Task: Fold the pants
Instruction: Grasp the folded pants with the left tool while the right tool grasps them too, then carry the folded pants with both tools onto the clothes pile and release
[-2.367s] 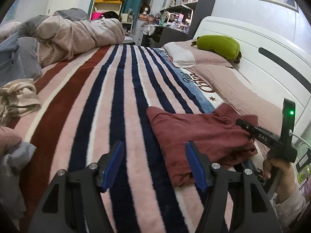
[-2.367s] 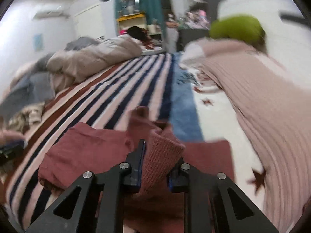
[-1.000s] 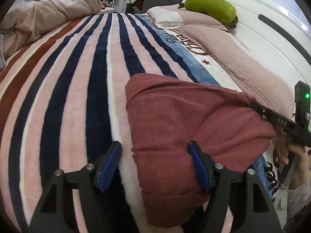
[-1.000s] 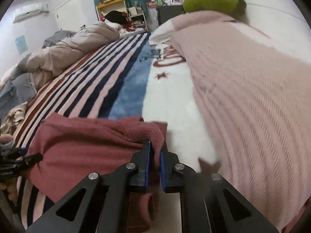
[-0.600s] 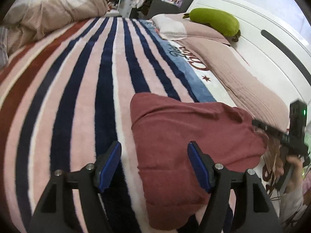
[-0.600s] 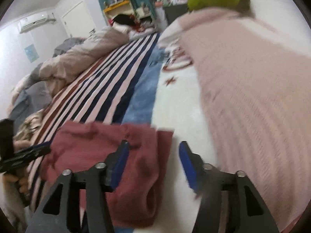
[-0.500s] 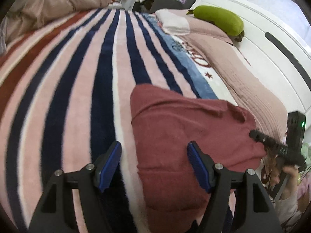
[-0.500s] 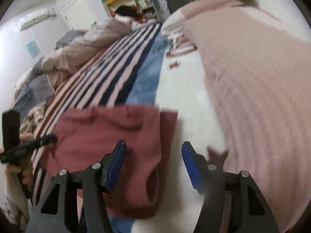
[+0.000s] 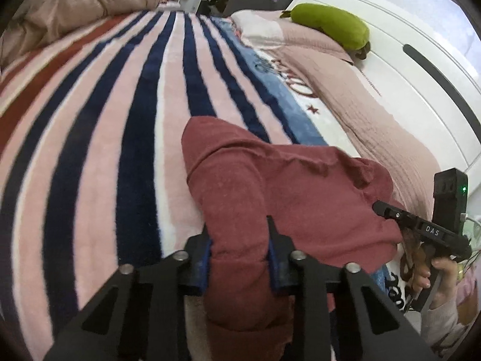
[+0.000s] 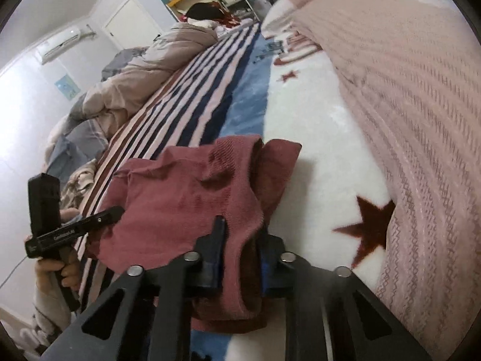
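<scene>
Dark red pants (image 9: 270, 186) lie folded in a thick bundle on the striped blanket. My left gripper (image 9: 239, 258) is shut on the near left edge of the pants, with the cloth bulging between its blue pads. My right gripper (image 10: 240, 255) is shut on the near edge of the pants (image 10: 195, 189) at the other end. In the left wrist view the right gripper (image 9: 421, 231) shows at the far right. In the right wrist view the left gripper (image 10: 75, 225) shows at the left.
The striped blanket (image 9: 105, 120) covers the bed. A pink knitted pillow (image 10: 421, 120) lies to the right by the white headboard (image 9: 421, 75), with a green plush (image 9: 330, 25) on it. A beige duvet heap (image 10: 144, 72) and loose clothes lie far left.
Both grippers were open half a second ago and have closed on opposite ends of the pants. The right gripper had let go of the cloth just before that.
</scene>
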The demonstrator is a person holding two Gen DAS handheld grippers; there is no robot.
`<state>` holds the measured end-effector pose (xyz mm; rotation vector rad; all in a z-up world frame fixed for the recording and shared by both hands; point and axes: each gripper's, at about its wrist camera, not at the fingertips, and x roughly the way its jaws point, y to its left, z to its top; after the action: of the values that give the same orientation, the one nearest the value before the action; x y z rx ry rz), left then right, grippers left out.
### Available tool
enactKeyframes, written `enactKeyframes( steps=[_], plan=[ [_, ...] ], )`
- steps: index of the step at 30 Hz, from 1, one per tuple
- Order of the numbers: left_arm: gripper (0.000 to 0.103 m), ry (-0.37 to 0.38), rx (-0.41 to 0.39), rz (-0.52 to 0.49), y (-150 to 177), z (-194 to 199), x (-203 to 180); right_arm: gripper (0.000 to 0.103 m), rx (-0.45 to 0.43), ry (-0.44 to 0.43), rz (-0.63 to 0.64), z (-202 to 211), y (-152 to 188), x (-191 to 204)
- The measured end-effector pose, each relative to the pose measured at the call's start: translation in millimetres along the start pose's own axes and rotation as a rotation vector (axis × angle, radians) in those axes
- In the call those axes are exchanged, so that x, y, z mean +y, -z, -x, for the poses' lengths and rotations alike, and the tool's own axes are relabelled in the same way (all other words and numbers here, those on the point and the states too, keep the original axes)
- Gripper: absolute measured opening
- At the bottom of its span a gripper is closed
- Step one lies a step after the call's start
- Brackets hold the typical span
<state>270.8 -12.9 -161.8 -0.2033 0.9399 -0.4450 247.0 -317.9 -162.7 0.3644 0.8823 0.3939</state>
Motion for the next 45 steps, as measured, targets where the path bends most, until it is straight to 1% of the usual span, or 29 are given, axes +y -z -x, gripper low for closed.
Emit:
enactKeyframes(
  steps=[1,3,4,6,7,11,13,14,19,20,25,28,29,32,35,37,40,42,45],
  plan=[
    [0.022,-0.004,-0.017,-0.013,-1,8,-4,0.010,-0.009,0.009,0.010,3,-1,5],
    [0.022,0.012,-0.052,-0.022,-5,25,-5,0.009,-0.034,0.007,0.020,11,-3,15],
    [0.021,0.022,-0.074,-0.024,-8,37,-5,0.009,-0.048,-0.005,0.021,17,-5,21],
    [0.021,0.003,-0.112,-0.042,-12,59,-5,0.008,-0.063,-0.039,0.013,26,-7,32],
    [0.021,-0.004,-0.128,-0.049,-13,69,-5,0.008,-0.066,-0.062,0.014,30,-9,41],
    [0.021,-0.019,-0.191,-0.065,-15,122,12,0.008,-0.090,-0.101,0.038,38,-12,80],
    [0.021,-0.040,-0.222,-0.070,-15,151,25,0.008,-0.102,-0.139,0.051,38,-15,109],
    [0.021,-0.050,-0.237,-0.070,-14,167,32,0.008,-0.104,-0.154,0.057,38,-16,119],
    [0.021,-0.127,-0.310,-0.060,-5,245,75,0.008,-0.116,-0.235,0.131,30,-22,202],
    [0.021,-0.147,-0.324,-0.053,-2,264,89,0.008,-0.115,-0.255,0.146,26,-23,220],
    [0.021,-0.234,-0.375,0.001,12,332,147,0.008,-0.082,-0.369,0.216,-5,-27,313],
    [0.021,-0.315,-0.397,0.039,25,372,186,0.008,-0.056,-0.420,0.268,-27,-25,363],
    [0.021,-0.334,-0.401,0.050,28,380,195,0.008,-0.042,-0.443,0.289,-38,-23,385],
    [0.021,-0.393,-0.409,0.104,43,408,234,0.008,-0.006,-0.485,0.332,-61,-15,429],
    [0.021,-0.429,-0.412,0.156,60,426,267,0.008,0.042,-0.523,0.368,-87,-7,468],
    [0.021,-0.448,-0.411,0.181,69,431,286,0.008,0.064,-0.534,0.392,-101,-1,487],
    [0.021,-0.467,-0.405,0.219,81,433,310,0.008,0.094,-0.545,0.416,-120,9,508],
    [0.021,-0.465,-0.398,0.240,88,429,322,0.008,0.104,-0.540,0.434,-128,14,517],
    [0.021,-0.453,-0.360,0.263,97,416,339,0.008,0.140,-0.517,0.449,-146,21,522]
  ],
)
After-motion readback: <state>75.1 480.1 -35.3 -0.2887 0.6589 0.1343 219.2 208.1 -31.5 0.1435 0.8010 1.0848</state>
